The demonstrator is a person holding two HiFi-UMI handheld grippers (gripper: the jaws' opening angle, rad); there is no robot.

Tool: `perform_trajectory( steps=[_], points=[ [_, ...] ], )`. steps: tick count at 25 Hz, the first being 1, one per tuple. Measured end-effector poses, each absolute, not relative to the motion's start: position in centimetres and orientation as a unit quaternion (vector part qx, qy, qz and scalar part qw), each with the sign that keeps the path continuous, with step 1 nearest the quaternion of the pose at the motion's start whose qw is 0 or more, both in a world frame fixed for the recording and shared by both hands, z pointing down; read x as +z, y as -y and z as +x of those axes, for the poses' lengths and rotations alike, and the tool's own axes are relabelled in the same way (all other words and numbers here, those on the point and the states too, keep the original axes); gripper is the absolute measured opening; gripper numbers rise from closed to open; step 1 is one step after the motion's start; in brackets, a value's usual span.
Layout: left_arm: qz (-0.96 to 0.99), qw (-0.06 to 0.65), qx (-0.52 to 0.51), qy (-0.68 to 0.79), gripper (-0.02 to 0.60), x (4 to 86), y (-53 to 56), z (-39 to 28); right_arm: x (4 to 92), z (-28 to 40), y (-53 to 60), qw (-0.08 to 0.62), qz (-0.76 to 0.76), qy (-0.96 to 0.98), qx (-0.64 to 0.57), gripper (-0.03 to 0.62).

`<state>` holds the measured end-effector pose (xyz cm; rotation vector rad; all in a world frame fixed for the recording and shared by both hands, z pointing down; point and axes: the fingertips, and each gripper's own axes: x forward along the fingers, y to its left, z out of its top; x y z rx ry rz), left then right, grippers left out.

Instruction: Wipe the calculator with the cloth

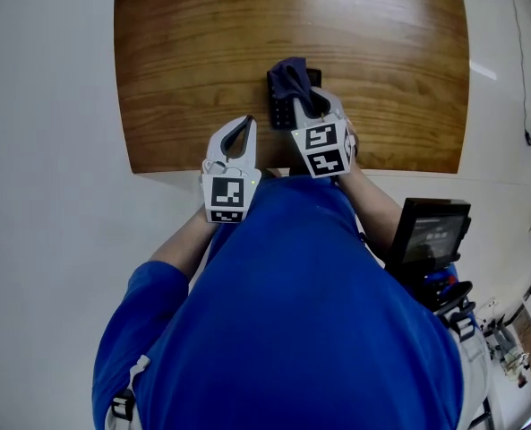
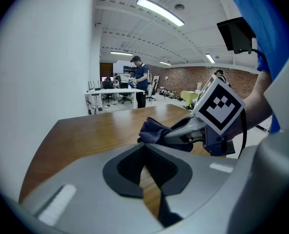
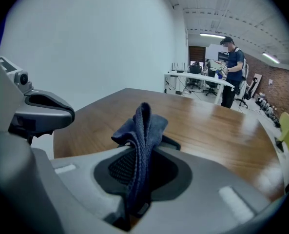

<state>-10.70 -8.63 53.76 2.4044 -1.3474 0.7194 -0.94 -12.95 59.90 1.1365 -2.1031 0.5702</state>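
Here, the table is a smooth slab of warm brown wood with a streaked grain, a faint sheen and a curved far edge, set on a pale floor. The calculator lies on it towards the near edge, roughly in the middle of its width. It is a small dark rectangular block with rows of keys just visible on the uncovered part, and its upper half is under the cloth. The cloth is a dark navy microfibre with a fine knitted weave, bunched into soft folds that stand up in a ridge. The right gripper, of matte grey plastic with black ribbed pads, is clamped on this cloth: in the right gripper view the fabric runs as a narrow pinched band between the two pads and fans out beyond the tips, resting on the calculator. The left gripper hangs just left of the calculator over the table's near edge, apart from it, with its jaws brought together at the tips and nothing between them; only wood shows through the teardrop opening behind the pads. Each gripper carries a white cube with black square markers.
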Motion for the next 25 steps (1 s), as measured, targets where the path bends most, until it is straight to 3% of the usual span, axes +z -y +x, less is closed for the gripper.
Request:
perform_trajectory(
  steps=[9,25],
  points=[
    [0.820,0.143,0.250,0.494,0.006,52.1,7.6,-11.9,60.3,-5.3,11.5,0.356,0.380,0.828,0.208,0.063],
    [0.833,0.153,0.241,0.474,0.006,54.4,9.0,-10.3,62.9,1.0,12.5,0.369,0.436,0.789,0.227,0.063]
  ],
)
